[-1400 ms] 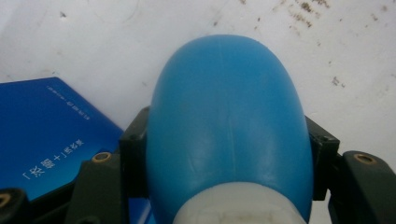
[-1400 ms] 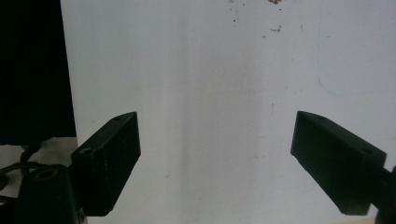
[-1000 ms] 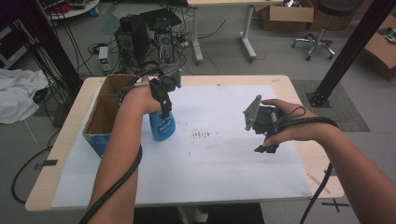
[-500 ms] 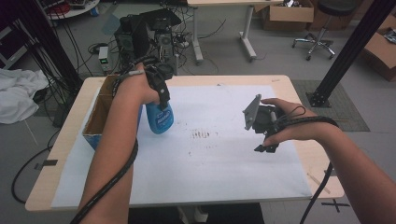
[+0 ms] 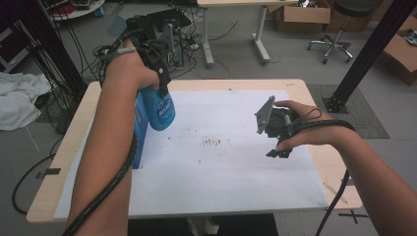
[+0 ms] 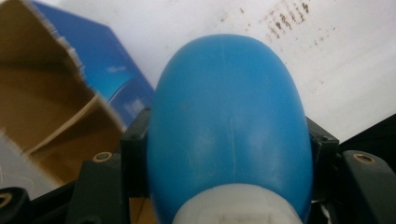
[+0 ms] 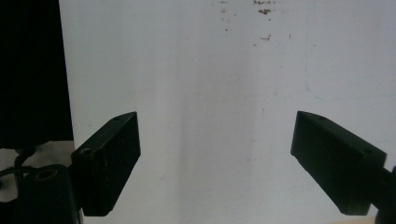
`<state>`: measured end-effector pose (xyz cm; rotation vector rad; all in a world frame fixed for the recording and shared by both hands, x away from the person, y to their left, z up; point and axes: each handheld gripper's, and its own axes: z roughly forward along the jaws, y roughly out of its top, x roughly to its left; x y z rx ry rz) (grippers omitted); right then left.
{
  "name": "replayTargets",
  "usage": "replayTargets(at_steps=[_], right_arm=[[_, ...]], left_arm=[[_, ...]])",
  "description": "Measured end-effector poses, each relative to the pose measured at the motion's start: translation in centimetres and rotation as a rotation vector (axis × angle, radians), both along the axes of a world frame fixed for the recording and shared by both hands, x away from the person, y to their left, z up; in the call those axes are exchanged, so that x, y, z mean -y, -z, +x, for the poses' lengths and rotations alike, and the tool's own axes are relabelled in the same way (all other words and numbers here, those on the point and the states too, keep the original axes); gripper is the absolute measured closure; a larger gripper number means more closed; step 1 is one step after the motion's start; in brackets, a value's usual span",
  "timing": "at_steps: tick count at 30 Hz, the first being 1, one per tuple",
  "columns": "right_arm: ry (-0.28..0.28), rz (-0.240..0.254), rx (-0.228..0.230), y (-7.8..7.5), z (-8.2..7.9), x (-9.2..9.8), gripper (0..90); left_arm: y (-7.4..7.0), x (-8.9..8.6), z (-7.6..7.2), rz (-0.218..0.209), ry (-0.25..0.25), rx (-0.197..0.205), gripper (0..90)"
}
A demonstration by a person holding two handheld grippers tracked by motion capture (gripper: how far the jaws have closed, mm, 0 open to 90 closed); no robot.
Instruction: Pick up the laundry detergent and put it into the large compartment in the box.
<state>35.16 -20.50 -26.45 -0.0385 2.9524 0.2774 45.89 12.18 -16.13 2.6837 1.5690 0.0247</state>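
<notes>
Blue bottle [image 5: 160, 109] hangs in the air above the far left part of the surface [image 5: 295, 88], carried by the left gripper [image 5: 160, 78], whose jaws pinch it on both sides near its top. In the left gripper view the bottle [image 6: 229, 126] bulges up between the two black jaws, its rounded blue body pointing away from the camera and a white collar showing at the bottom edge. The left hand [image 5: 128, 69] is raised high, the forearm reaching straight forward over the left edge of the surface, with the black cable trailing down along it.

A blue cardboard box [image 5: 139, 129] stands on the surface just below and beside the bottle, largely hidden behind the left forearm in the high view. In the left gripper view the box [image 6: 60, 107] is open at the top with brown cardboard inside; whether anything lies in it I cannot tell.

The right hand [image 5: 305, 130] holds the right gripper [image 5: 279, 152] above the right half of the surface, pointing down towards the white sheet [image 5: 231, 187] that covers most of it. In the right gripper view its jaws stand spread wide with nothing between them, and the white sheet [image 7: 201, 116] shows in the gap. Small dark marks [image 5: 212, 142] speckle the sheet near its middle.
</notes>
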Motion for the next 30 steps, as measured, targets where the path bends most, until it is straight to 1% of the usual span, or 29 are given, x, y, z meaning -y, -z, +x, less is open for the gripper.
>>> replayTargets(at_steps=[2,3,5,8,12,14,16,21,23,24,26,27,30], right_arm=[[-0.004,0.005,0.004,-0.1,0.0,-0.1,15.8],[-0.007,0.007,0.010,-0.2,0.0,-0.1,15.8],[-0.009,0.008,0.007,-0.2,-0.1,-0.2,15.8],[-0.009,0.008,0.011,-0.3,-0.2,-0.1,15.8],[-0.008,0.010,0.014,-0.3,-0.2,0.0,15.8],[-0.010,0.013,0.014,-0.4,-0.3,0.1,15.8],[-0.014,0.013,0.017,-0.5,-0.3,0.1,15.8],[-0.017,0.015,0.019,-0.6,-0.4,0.0,15.8],[-0.018,0.014,0.019,-0.6,-0.5,-0.1,15.8],[-0.019,0.012,0.020,-0.7,-0.5,-0.1,15.8],[-0.020,0.013,0.020,-0.7,-0.5,-0.2,15.8],[-0.020,0.012,0.019,-0.8,-0.5,-0.2,15.8],[-0.023,0.007,0.018,-0.8,-0.5,-0.4,15.8]], left_arm=[[-1.4,-0.4,-0.2,-0.006,-0.046,0.004,37.9],[-1.8,-0.6,-0.3,-0.010,-0.064,0.007,37.9],[-2.8,-1.1,-0.5,-0.011,-0.101,-0.006,37.9],[-3.9,-1.8,-0.9,-0.025,-0.165,-0.013,37.9],[-5.3,-2.8,-1.4,-0.029,-0.263,-0.010,37.9],[-6.1,-3.5,-1.7,-0.026,-0.288,-0.021,37.9],[-6.9,-4.3,-2.1,-0.030,-0.316,-0.018,37.9],[-8.7,-6.0,-3.0,-0.031,-0.385,-0.005,38.0],[-9.3,-6.6,-3.3,-0.023,-0.404,0.005,38.0],[-9.6,-7.0,-3.5,-0.020,-0.410,0.014,37.9],[-10.0,-7.6,-3.7,-0.020,-0.435,0.019,37.9],[-10.1,-8.0,-3.8,-0.019,-0.440,0.021,37.9],[-10.2,-9.0,-3.9,-0.022,-0.469,0.028,38.0]])
